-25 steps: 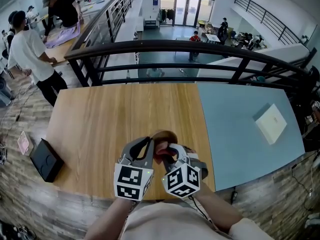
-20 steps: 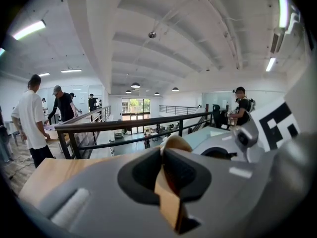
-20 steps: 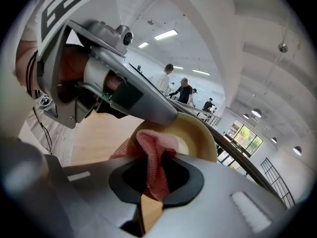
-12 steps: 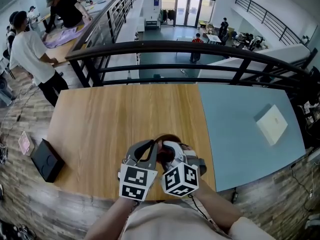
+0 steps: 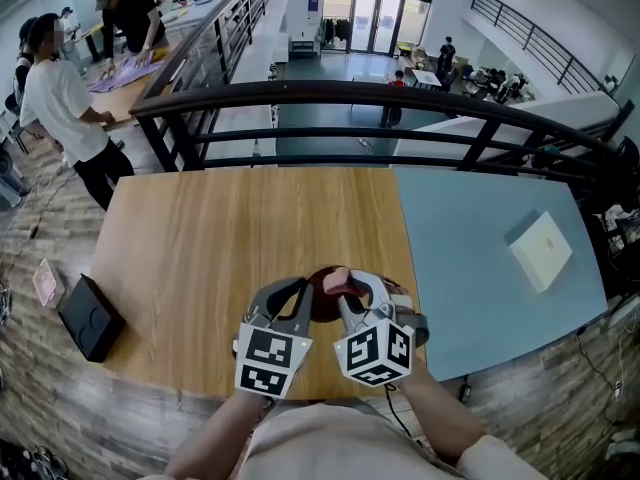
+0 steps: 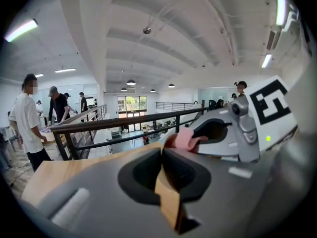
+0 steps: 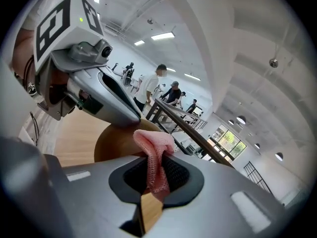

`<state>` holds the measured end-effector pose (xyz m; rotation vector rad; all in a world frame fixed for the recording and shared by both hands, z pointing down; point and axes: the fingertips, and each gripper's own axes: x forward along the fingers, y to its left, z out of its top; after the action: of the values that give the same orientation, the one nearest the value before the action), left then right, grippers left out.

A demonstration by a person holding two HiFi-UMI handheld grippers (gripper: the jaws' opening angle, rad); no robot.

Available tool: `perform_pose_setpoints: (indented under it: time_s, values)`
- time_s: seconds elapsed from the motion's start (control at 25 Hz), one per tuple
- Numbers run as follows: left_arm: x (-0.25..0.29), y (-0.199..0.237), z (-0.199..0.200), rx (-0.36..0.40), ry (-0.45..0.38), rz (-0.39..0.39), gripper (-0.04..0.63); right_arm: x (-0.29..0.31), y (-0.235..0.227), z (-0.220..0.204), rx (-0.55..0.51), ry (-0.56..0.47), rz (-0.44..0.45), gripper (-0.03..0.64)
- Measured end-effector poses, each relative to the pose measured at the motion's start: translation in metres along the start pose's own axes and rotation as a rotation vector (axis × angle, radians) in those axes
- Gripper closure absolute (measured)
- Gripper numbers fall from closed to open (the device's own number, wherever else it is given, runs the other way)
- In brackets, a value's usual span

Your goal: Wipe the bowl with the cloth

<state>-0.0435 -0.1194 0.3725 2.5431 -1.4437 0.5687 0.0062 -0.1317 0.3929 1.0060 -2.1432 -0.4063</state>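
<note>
wiping looks under way, not finished: the left hand-held gripper (image 5: 302,290) pinches the rim of the bowl (image 7: 111,145) over the table (image 5: 220,238), while the right hand-held gripper (image 5: 346,288) clamps the cloth (image 7: 154,140) at that rim.

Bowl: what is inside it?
Only pink cloth, clamped in the right hand-held gripper, over the dark hollow of the bowl; the rest of the inside is covered.
</note>
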Motion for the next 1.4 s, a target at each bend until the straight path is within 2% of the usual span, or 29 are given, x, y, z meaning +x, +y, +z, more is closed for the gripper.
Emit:
perform_pose_setpoints:
  time_s: [0.24, 0.64, 0.8, 1.0, 1.24, 1.4]
  values:
    - [0.003, 0.004, -0.001, -0.019, 0.007, 0.006, 0.58, -0.004, -0.001, -0.011, 0.048, 0.013, 0.031, 0.581]
    - [0.002, 0.012, -0.005, 0.041, 0.007, 0.018, 0.586, -0.046, -0.036, 0.043, 0.276, -0.236, 0.106, 0.581]
    - [0.006, -0.002, -0.009, 0.139, 0.053, -0.038, 0.586, -0.051, -0.05, 0.07, 0.327, -0.316, 0.117, 0.581]
    - [0.01, -0.032, -0.01, 0.258, 0.069, -0.129, 0.586, -0.035, -0.041, 0.08, 0.308, -0.29, 0.153, 0.58]
    - [0.006, -0.05, -0.005, 0.4, 0.048, -0.118, 0.586, -0.023, -0.016, 0.072, 0.311, -0.245, 0.241, 0.58]
    - [0.006, -0.048, -0.002, 0.407, 0.033, -0.097, 0.586, -0.017, -0.007, 0.055, 0.303, -0.185, 0.274, 0.58]
